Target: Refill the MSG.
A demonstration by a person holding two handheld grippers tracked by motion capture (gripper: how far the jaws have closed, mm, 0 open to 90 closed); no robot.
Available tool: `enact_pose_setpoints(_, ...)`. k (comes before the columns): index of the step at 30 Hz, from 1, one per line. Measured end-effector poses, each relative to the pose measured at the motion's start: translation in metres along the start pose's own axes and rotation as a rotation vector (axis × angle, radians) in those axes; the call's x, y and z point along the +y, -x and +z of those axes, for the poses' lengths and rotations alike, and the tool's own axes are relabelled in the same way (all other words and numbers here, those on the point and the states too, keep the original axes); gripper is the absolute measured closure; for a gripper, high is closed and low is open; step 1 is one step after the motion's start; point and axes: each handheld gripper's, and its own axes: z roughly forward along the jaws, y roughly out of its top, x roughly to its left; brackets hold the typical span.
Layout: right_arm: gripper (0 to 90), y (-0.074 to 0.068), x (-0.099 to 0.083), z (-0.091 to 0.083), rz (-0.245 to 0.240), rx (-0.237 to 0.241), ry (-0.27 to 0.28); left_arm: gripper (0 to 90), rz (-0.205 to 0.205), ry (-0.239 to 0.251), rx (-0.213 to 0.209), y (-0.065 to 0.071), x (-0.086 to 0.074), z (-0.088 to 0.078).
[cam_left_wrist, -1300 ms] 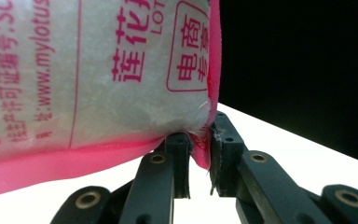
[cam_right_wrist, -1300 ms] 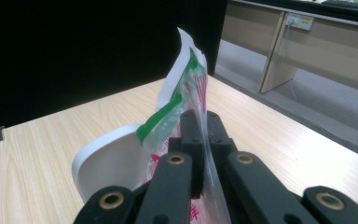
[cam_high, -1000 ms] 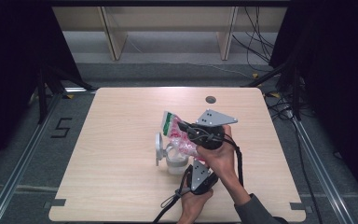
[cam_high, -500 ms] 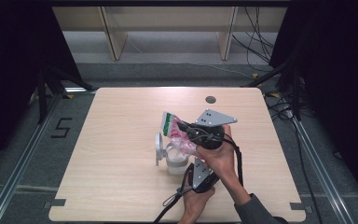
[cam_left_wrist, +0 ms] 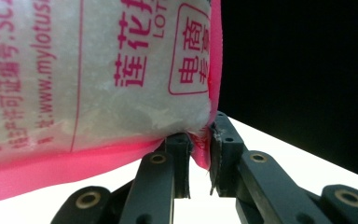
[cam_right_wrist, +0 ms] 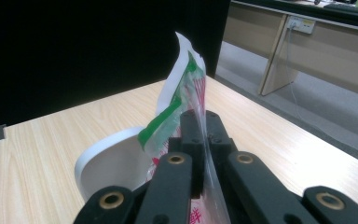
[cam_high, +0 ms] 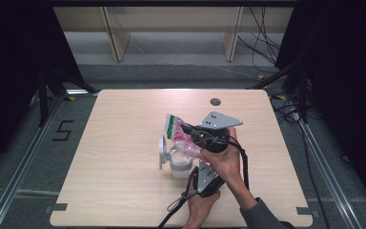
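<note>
Holding a bag (cam_high: 181, 136) tilted above a white jar (cam_high: 180, 162), the two grippers meet near the middle of the worktop (cam_high: 124, 191). The bag is clear plastic with pink print and a green strip at its upper end; white grains fill it, seen close in the left gripper view (cam_left_wrist: 98, 70). The jar stands open, its round lid (cam_high: 162, 151) hinged up on the left side; what lies inside the jar is hard to make out.

The right gripper (cam_right_wrist: 199, 135) has its fingers pressed together on the bag's thin film near the green strip. The left gripper (cam_left_wrist: 198, 156) pinches the pink bottom seam at a corner, fingers nearly together with the plastic between them. In the high view the left gripper (cam_high: 205, 179) sits below the jar, largely covered by the person's hands, and the bag's lower end is hidden behind the right gripper (cam_high: 195, 138).

Bare wood lies all around, widest to the left; a dark round hole (cam_high: 215, 101) sits near the far edge.
</note>
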Motion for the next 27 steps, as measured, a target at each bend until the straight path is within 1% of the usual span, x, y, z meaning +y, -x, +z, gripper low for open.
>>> enact_pose_setpoints(1,90.0,-0.0014,-0.0001,0.0002,0.004,0.002,-0.004,79.4,-0.003,0.011,-0.006,-0.0004,-0.0003,0.0009)
enact_pose_setpoints(2,90.0,-0.001,0.0001,0.0004,-0.002,0.015,-0.011,79.4,-0.006,0.013,-0.005,-0.0005,-0.0002,0.001)
enact_pose_setpoints(3,90.0,-0.001,-0.0002,0.0019,0.0,0.02,0.0,79.4,-0.006,0.013,-0.003,-0.001,-0.0001,0.0011)
enact_pose_setpoints(4,90.0,-0.0022,-0.0003,0.0017,0.004,0.012,-0.01,79.4,-0.007,0.012,-0.004,-0.0012,-0.0001,0.0013)
enact_pose_setpoints(5,90.0,-0.0014,-0.0004,0.0032,-0.019,0.018,-0.007,79.4,-0.007,0.012,-0.004,-0.0014,-0.0001,0.0012)
enact_pose_setpoints(6,90.0,-0.0014,-0.0003,0.003,-0.027,0.013,-0.008,79.4,-0.006,0.012,-0.002,-0.0014,-0.0002,0.001)
enact_pose_setpoints(7,90.0,-0.0022,-0.0004,0.0035,-0.018,0.018,-0.01,79.4,-0.007,0.011,-0.002,-0.0013,-0.0002,0.0008)
enact_pose_setpoints(9,90.0,-0.0016,-0.0004,0.0034,-0.02,0.016,-0.016,79.3,-0.009,0.011,-0.004,-0.001,-0.0003,0.0009)
enact_pose_setpoints(10,90.0,-0.0022,-0.0009,0.0037,-0.013,0.017,-0.02,79.4,-0.006,0.009,-0.002,-0.001,-0.0004,0.0006)
enact_pose_setpoints(11,90.0,-0.0022,-0.0017,0.0055,-0.012,0.03,-0.009,79.3,-0.004,0.008,-0.002,-0.0011,-0.0005,0.0005)
enact_pose_setpoints(13,90.0,-0.0029,-0.002,0.0058,-0.016,0.013,-0.018,79.3,-0.005,0.001,0.0,-0.0013,-0.0006,0.0003)
enact_pose_setpoints(14,90.0,-0.0022,-0.002,0.0059,-0.023,0.02,-0.02,79.3,-0.055,0.046,-0.01,0.0024,-0.0009,0.0032)
enact_pose_setpoints(16,90.0,-0.0019,-0.0026,0.0069,-0.016,0.03,-0.01,79.3,-0.053,0.045,-0.011,0.0026,-0.001,0.003)
enact_pose_setpoints(18,90.0,-0.0027,-0.0026,0.0067,0.003,0.041,-0.024,79.3,-0.053,0.044,-0.01,0.003,-0.001,0.0029)
enact_pose_setpoints(19,90.0,-0.0025,-0.0029,0.007,0.0,0.038,-0.025,79.3,-0.06,0.046,-0.014,0.0034,-0.001,0.0032)
enact_pose_setpoints(20,90.0,-0.0024,-0.0028,0.0061,-0.007,0.029,-0.035,79.3,-0.059,0.046,-0.014,0.0033,-0.001,0.0032)
enact_pose_setpoints(22,90.0,-0.0039,-0.0029,0.0056,0.009,0.028,-0.039,79.3,-0.05,0.046,-0.008,0.0028,-0.0011,0.0028)
enact_pose_setpoints(23,90.0,-0.003,-0.0027,0.0068,0.001,0.034,-0.024,79.3,-0.048,0.048,-0.007,0.0026,-0.0012,0.0029)
enact_pose_setpoints(24,90.0,-0.003,-0.0027,0.0068,0.001,0.034,-0.024,79.3,-0.048,0.048,-0.007,0.0026,-0.0012,0.0029)
enact_pose_setpoints(25,90.0,-0.0023,-0.0022,0.0062,-0.025,0.017,-0.017,79.3,-0.053,0.046,-0.004,0.0028,-0.0008,0.0027)
enact_pose_setpoints(26,90.0,-0.0027,-0.0025,0.0071,-0.019,0.031,-0.017,79.3,-0.053,0.05,-0.011,0.0031,-0.0009,0.0031)
enact_pose_setpoints(27,90.0,-0.0028,-0.0025,0.0068,-0.022,0.027,-0.026,79.2,-0.054,0.053,-0.014,0.0032,-0.0013,0.0034)
